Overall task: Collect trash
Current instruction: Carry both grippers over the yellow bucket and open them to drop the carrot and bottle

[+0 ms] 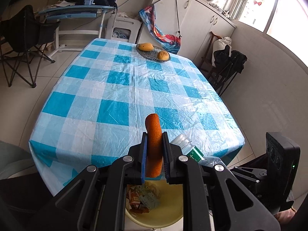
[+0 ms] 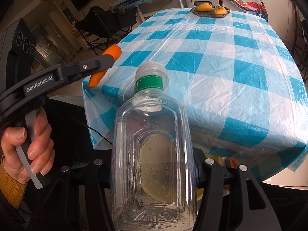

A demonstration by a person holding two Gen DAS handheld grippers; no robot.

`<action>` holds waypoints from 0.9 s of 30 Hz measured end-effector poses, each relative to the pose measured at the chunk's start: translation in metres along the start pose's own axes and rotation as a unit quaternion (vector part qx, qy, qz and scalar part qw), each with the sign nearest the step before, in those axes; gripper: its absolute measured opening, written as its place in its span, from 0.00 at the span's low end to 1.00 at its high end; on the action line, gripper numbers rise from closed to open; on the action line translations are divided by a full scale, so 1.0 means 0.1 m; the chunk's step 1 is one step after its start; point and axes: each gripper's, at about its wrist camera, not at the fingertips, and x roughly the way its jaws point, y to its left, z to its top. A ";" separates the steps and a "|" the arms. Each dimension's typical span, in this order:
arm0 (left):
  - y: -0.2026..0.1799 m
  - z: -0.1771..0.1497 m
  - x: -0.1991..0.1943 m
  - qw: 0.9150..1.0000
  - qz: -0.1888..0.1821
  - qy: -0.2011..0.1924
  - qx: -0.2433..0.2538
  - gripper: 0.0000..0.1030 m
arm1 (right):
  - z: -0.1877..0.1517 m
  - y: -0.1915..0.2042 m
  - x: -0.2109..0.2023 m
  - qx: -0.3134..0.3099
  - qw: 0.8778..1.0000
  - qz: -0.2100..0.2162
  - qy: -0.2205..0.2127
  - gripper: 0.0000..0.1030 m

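My left gripper (image 1: 154,136) is shut on an orange carrot-like stick (image 1: 153,134) and holds it above a yellow bin (image 1: 165,215) that holds paper scraps and wrappers. The same stick shows in the right wrist view (image 2: 112,52), in the left gripper's jaws. My right gripper (image 2: 154,154) is shut on a clear plastic bottle (image 2: 154,154) with a green label and a white cap; its fingertips are hidden behind the bottle. The bottle's cap end also shows in the left wrist view (image 1: 184,142), just right of the left gripper.
A table with a blue and white checked cloth (image 1: 134,88) stands ahead. A glass dish with two mangoes (image 1: 152,53) sits at its far edge. A folding chair (image 1: 21,44) stands left, white cabinets (image 1: 192,19) behind.
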 end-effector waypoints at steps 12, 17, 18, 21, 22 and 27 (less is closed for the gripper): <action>-0.11 -0.22 -0.13 1.000 -0.011 0.008 0.011 0.13 | -0.13 0.06 0.25 -0.031 0.997 -0.041 0.049 0.54; -0.16 -0.33 -0.15 1.000 -0.012 0.020 0.015 0.13 | -0.15 0.04 0.30 -0.025 0.997 -0.047 0.060 0.54; -0.18 -0.35 -0.16 1.000 -0.013 0.022 0.016 0.13 | -0.15 0.05 0.30 -0.024 0.997 -0.047 0.060 0.54; -0.22 -0.41 -0.17 0.999 -0.013 0.027 0.023 0.13 | -0.15 0.05 0.28 -0.022 0.997 -0.047 0.061 0.54; -0.23 -0.43 -0.18 0.999 -0.013 0.029 0.025 0.14 | -0.16 0.05 0.27 -0.023 0.997 -0.047 0.063 0.54; -0.25 -0.52 -0.19 0.999 -0.013 0.041 0.026 0.14 | -0.20 0.09 0.33 -0.025 0.995 -0.049 0.078 0.54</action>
